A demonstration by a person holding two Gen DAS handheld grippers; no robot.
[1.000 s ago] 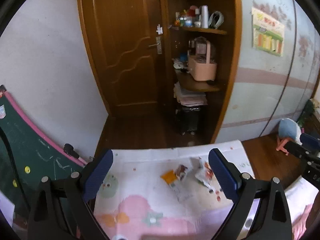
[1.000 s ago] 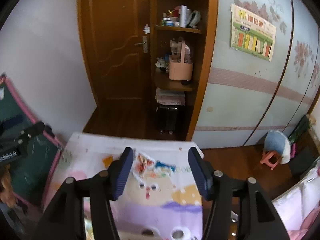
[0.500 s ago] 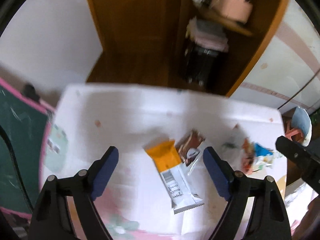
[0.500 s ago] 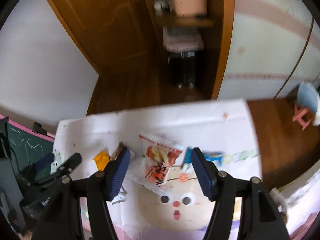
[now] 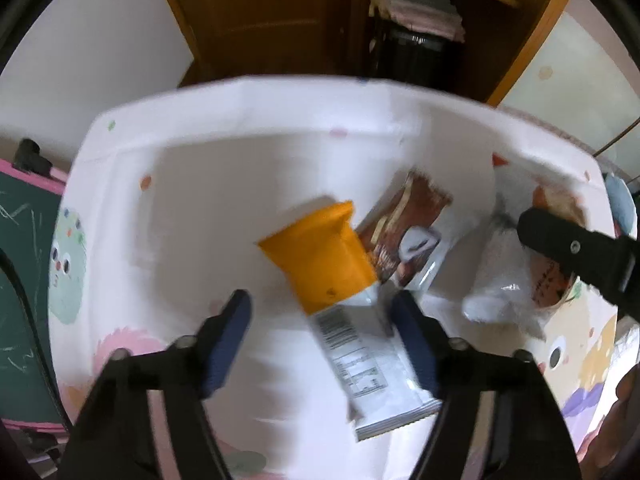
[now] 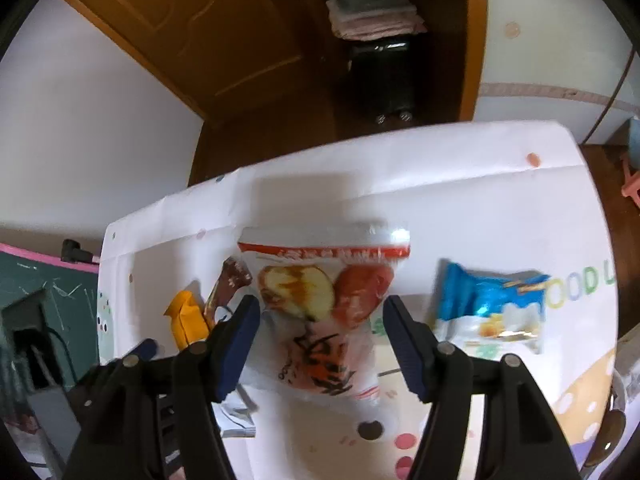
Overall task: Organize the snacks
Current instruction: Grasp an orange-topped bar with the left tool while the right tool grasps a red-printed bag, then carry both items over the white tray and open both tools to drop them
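Note:
In the left wrist view an orange-and-white snack packet [image 5: 340, 292] lies on the patterned table cover [image 5: 224, 168], with a brown snack packet [image 5: 404, 240] beside it. My left gripper [image 5: 322, 332] is open, its jaws either side of the orange packet's white end. In the right wrist view my right gripper [image 6: 322, 340] is open over a clear bag with red fruit print [image 6: 324, 312]. A blue snack bag [image 6: 492, 304] lies to its right. The orange packet [image 6: 186, 318] and the brown packet [image 6: 228, 284] show at the left.
The table's far edge drops to a wooden floor [image 6: 272, 140] before a brown door [image 6: 192, 20] and a shelf unit with folded cloths [image 6: 372, 12]. A green chalkboard [image 5: 24, 280] stands at the table's left. The right gripper's arm [image 5: 580, 256] shows in the left wrist view.
Both grippers have tilted down and come closer to the table. The left now straddles the orange packet, the right the fruit-print bag. Both stay open.

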